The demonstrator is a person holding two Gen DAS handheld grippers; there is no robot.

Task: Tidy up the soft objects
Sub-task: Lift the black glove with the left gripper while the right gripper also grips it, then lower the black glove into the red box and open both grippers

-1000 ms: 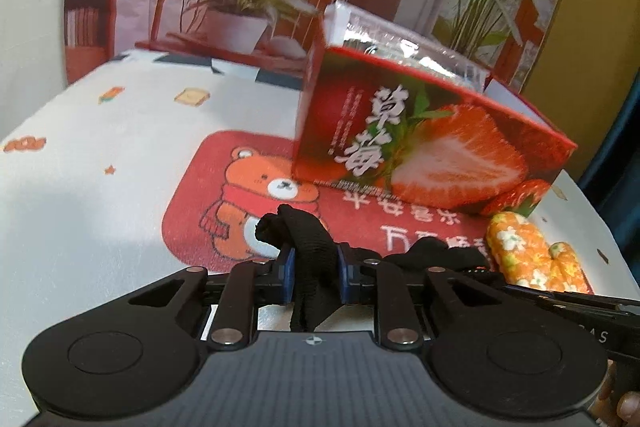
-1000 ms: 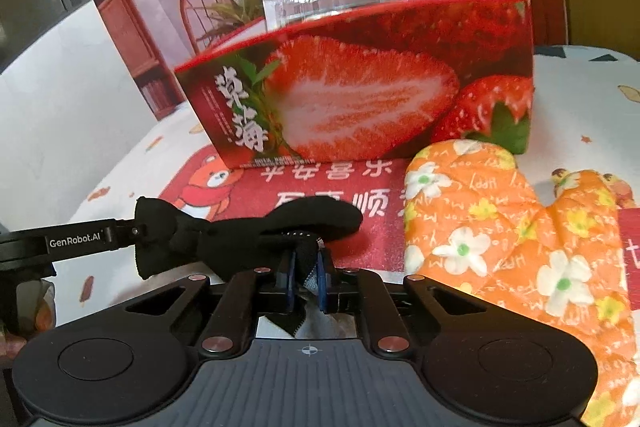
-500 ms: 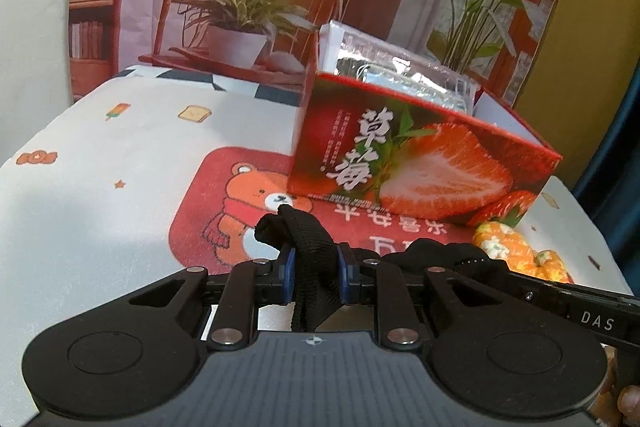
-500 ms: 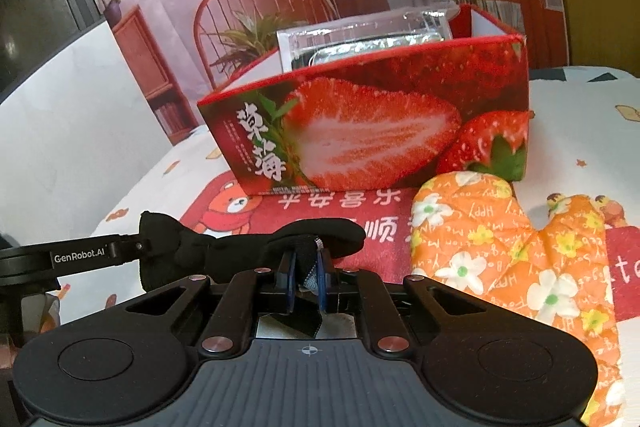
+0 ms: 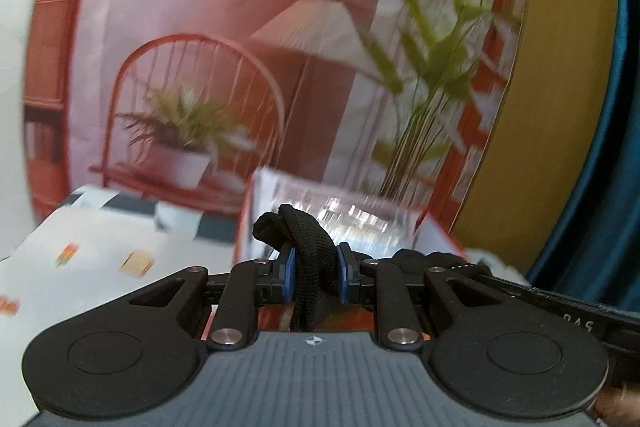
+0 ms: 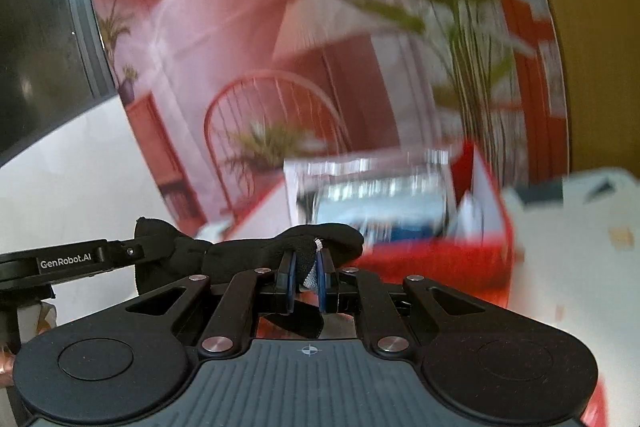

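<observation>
Stretching between both grippers, a black cloth (image 6: 256, 251) is held above the table, in front of the red box (image 6: 448, 263). The left gripper (image 5: 314, 277) is clamped on one end, the right gripper (image 6: 307, 281) on the other. Both ends are best kept level and taut while carried over the box rim, so no slack snags.

Left gripper (image 5: 316, 277): my jaws are clamped on a bunched fold of the black fabric (image 5: 310, 251), blue pads pressing it from both sides, body roughly level and tipped slightly down. Right gripper (image 6: 307, 277): jaws nearly together, pinching the other end of the same fabric, which spans sideways to the left gripper's finger at the right view's left edge. In the left view the right gripper's arm comes in from the lower right edge, with a bit of my hand (image 5: 616, 405) visible at that corner.
</observation>
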